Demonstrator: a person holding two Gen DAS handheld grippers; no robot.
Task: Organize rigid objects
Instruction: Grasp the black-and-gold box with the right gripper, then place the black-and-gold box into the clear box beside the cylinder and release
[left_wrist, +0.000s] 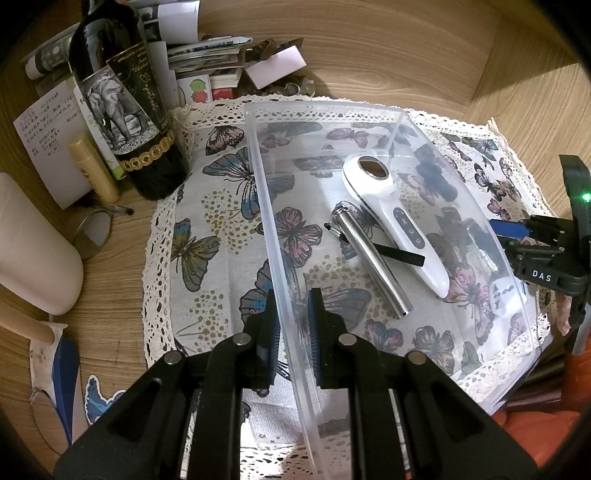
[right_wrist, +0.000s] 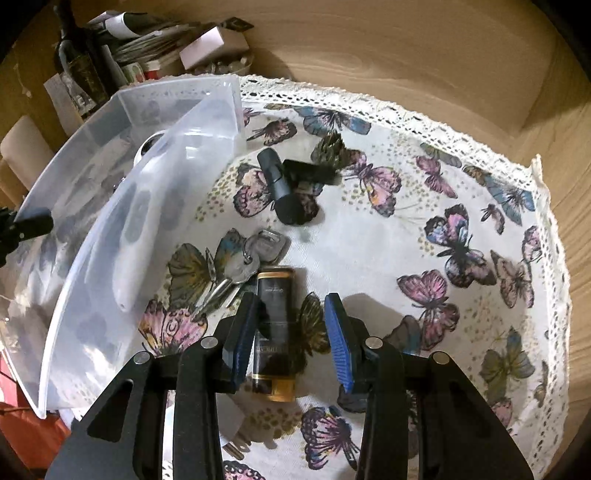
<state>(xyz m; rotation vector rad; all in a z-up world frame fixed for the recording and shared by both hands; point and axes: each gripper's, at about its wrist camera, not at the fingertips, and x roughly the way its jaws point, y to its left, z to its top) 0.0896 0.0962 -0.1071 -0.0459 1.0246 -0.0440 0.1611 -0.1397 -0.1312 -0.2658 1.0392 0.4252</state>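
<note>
A clear plastic bin (left_wrist: 258, 173) lies on a butterfly cloth (left_wrist: 207, 206). Inside it lie a white handheld device (left_wrist: 399, 218) and a metal tube (left_wrist: 373, 258). My left gripper (left_wrist: 293, 325) is shut on the bin's near wall. In the right wrist view the bin (right_wrist: 110, 206) is at left. A black-and-gold cylinder (right_wrist: 275, 328) lies on the cloth between the fingers of my open right gripper (right_wrist: 291, 332). Keys (right_wrist: 243, 266), a black cylinder (right_wrist: 277, 188) and a small black block (right_wrist: 310, 171) lie beyond it.
A dark wine bottle (left_wrist: 125, 99), papers (left_wrist: 207, 51), a cream tube (left_wrist: 94, 170) and a white container (left_wrist: 33, 243) crowd the wooden table left of the bin. The cloth's lace edge (right_wrist: 546, 206) runs along the right. The right gripper's body (left_wrist: 554, 254) shows beside the bin.
</note>
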